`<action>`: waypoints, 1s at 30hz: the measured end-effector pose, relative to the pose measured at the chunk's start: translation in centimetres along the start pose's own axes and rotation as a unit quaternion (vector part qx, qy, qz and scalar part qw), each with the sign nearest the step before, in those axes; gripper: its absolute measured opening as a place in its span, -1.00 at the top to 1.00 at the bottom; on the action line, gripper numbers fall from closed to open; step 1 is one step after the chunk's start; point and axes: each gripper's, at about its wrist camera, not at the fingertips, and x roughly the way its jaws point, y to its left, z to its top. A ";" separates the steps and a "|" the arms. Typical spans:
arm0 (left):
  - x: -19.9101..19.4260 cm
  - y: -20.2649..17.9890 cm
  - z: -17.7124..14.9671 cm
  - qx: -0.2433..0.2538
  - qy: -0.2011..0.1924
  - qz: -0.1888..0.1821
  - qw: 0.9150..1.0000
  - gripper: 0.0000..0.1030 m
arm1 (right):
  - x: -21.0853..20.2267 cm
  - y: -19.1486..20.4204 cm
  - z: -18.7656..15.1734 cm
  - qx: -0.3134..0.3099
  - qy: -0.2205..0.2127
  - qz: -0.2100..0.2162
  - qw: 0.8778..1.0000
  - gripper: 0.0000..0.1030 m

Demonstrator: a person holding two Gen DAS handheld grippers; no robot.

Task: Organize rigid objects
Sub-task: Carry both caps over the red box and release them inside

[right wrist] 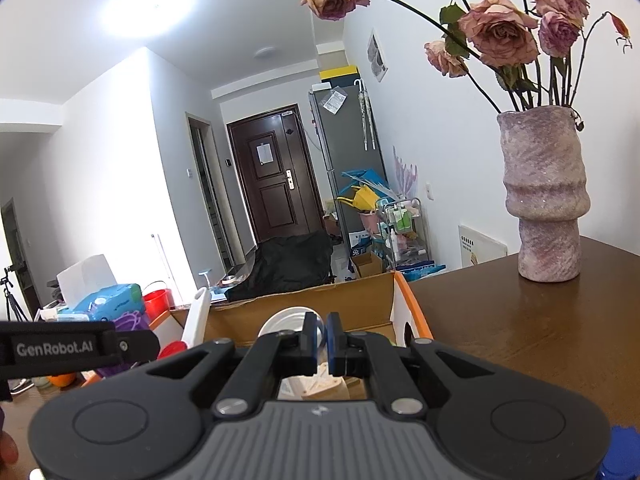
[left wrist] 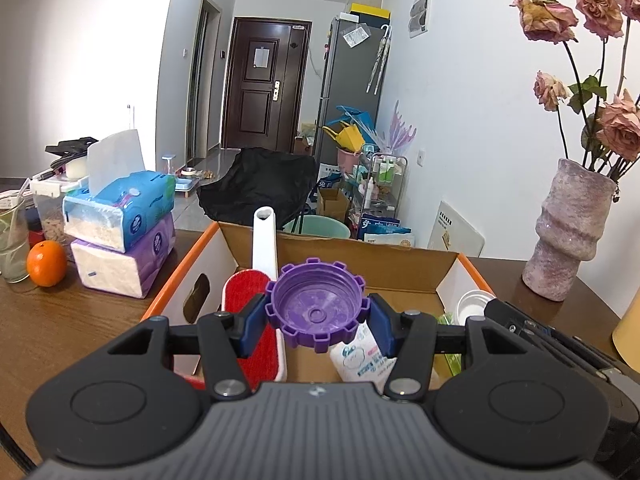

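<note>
— So, where does the purple cap [left wrist: 318, 307] sit right now?

— Pinched between the 2 blue pads [left wrist: 253, 326] of the left tool [left wrist: 318, 320], open side facing the camera, held over the open cardboard box [left wrist: 404, 268]. Under it in the box lie a red-faced brush with a white handle [left wrist: 265, 240] and a small white packet [left wrist: 360, 358].

— And the right tool [right wrist: 321, 340]?

— Its jaws are clenched nearly together. Something pale shows in the slit between the pads, but I cannot tell whether it is gripped or merely lies behind them. It also points into the box, near a white round lid [right wrist: 286, 320].

— How would you finish the drop well?

— I would bring the cap lower, into a bare patch of box floor beside the brush, before letting go; dropped from up here, a ribbed, rigid cap would likely bounce or roll onto the packet. Keep it level, part the pads slowly, then back out straight so they do not snag the ribs.

— Any hazard?

— The 2 tools are near each other over the box; and the vase [right wrist: 544, 196] stands on the worktop [right wrist: 520, 340] to the right.
</note>
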 end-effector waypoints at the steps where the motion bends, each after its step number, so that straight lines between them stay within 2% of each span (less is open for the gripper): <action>1: 0.0 0.0 0.0 0.001 0.000 0.000 1.000 -0.07 | 0.3 -0.1 0.1 0.000 0.000 0.001 1.000 0.92; 24: 5.9 0.2 2.4 0.005 0.006 0.009 1.000 -0.07 | 4.8 0.3 1.1 -0.026 0.005 -0.004 1.000 0.92; 30: 7.4 0.5 2.3 0.010 0.021 0.022 0.999 -0.08 | 5.4 0.5 1.0 -0.038 0.020 -0.014 0.999 0.91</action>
